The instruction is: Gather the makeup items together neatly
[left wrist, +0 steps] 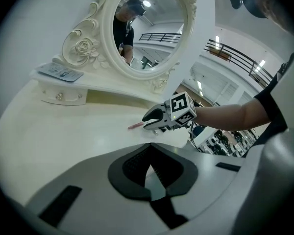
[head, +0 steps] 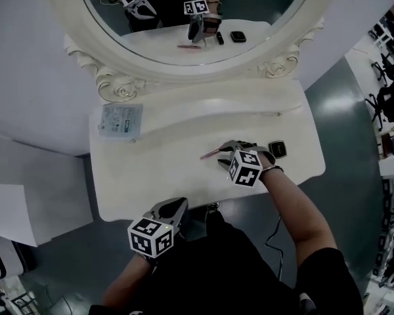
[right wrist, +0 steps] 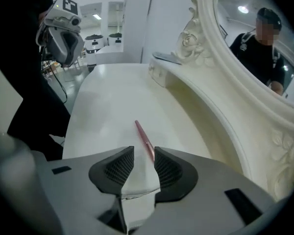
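Observation:
A thin pink makeup pencil lies on the white vanity table, left of a black compact. My right gripper hovers right over the pencil's near end, pointing steeply down. In the right gripper view the pencil runs away from the gap between the pads, and the right gripper is open, pressing nothing. From the left gripper view the same pencil sticks out beside the right gripper. My left gripper waits at the table's front edge, tips together and empty.
A pale blue packet rests on the raised shelf at the back left, under the ornate oval mirror. The table's front edge drops to a dark floor. A cable hangs below the table by the person's arm.

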`<action>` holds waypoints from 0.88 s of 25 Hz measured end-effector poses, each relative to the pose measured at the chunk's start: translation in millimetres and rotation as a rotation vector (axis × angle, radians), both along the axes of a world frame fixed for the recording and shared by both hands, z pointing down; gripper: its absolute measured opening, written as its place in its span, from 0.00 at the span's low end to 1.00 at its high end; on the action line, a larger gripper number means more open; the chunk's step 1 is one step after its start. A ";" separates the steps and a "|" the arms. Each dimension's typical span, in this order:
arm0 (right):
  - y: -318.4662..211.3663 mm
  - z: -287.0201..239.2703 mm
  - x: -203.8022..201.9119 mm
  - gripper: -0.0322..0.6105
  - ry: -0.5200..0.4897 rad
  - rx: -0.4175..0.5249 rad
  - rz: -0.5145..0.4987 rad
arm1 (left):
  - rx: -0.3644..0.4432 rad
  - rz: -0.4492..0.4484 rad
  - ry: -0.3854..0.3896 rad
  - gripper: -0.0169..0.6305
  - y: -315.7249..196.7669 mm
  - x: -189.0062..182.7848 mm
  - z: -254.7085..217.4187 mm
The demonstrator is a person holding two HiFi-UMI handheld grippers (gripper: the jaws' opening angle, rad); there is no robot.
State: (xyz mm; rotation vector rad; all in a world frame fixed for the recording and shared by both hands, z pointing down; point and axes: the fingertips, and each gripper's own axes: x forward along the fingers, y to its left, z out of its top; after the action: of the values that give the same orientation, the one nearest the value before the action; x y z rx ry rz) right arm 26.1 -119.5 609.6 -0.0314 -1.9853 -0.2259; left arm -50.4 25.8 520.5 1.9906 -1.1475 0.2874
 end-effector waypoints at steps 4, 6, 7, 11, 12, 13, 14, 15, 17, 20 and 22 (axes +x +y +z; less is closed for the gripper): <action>-4.5 15.6 -7.4 0.28 0.071 -0.015 -0.148 | -0.022 -0.066 -0.007 0.04 1.8 -10.1 5.1; -4.4 20.9 -10.6 0.28 0.097 -0.042 -0.210 | -0.033 -0.100 -0.011 0.04 2.0 -12.2 7.3; -3.7 22.5 -11.6 0.28 0.108 -0.064 -0.237 | -0.038 -0.116 -0.013 0.04 1.4 -12.2 8.1; 1.3 22.3 -13.6 0.22 0.132 -0.165 -0.317 | -0.047 -0.167 -0.020 0.04 -5.2 -8.1 9.2; 3.3 22.1 -14.2 0.20 0.132 -0.178 -0.340 | -0.048 -0.177 -0.022 0.04 -7.3 -6.3 8.6; 4.8 21.6 -14.7 0.19 0.132 -0.186 -0.360 | -0.047 -0.186 -0.025 0.04 -9.7 -4.4 7.5; 5.5 21.1 -14.9 0.19 0.131 -0.192 -0.373 | -0.045 -0.194 -0.028 0.04 -12.1 -2.6 5.9; 5.4 20.6 -14.9 0.19 0.129 -0.197 -0.376 | -0.043 -0.202 -0.032 0.04 -14.4 -1.2 4.3; 3.7 19.8 -14.7 0.17 0.118 -0.205 -0.356 | -0.037 -0.216 -0.042 0.04 -17.6 -0.1 1.5; 2.3 19.9 -15.1 0.16 0.096 -0.200 -0.303 | -0.035 -0.224 -0.051 0.04 -19.9 -2.9 -1.3; 2.9 20.4 -15.5 0.16 0.090 -0.182 -0.267 | -0.029 -0.214 -0.056 0.04 -23.1 -6.8 -3.4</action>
State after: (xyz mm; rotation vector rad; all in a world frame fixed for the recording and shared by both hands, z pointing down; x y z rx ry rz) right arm 10.6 -116.7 630.0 -0.4185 -1.9028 -0.2112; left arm -57.2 2.7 517.1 1.8252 -1.3716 0.2481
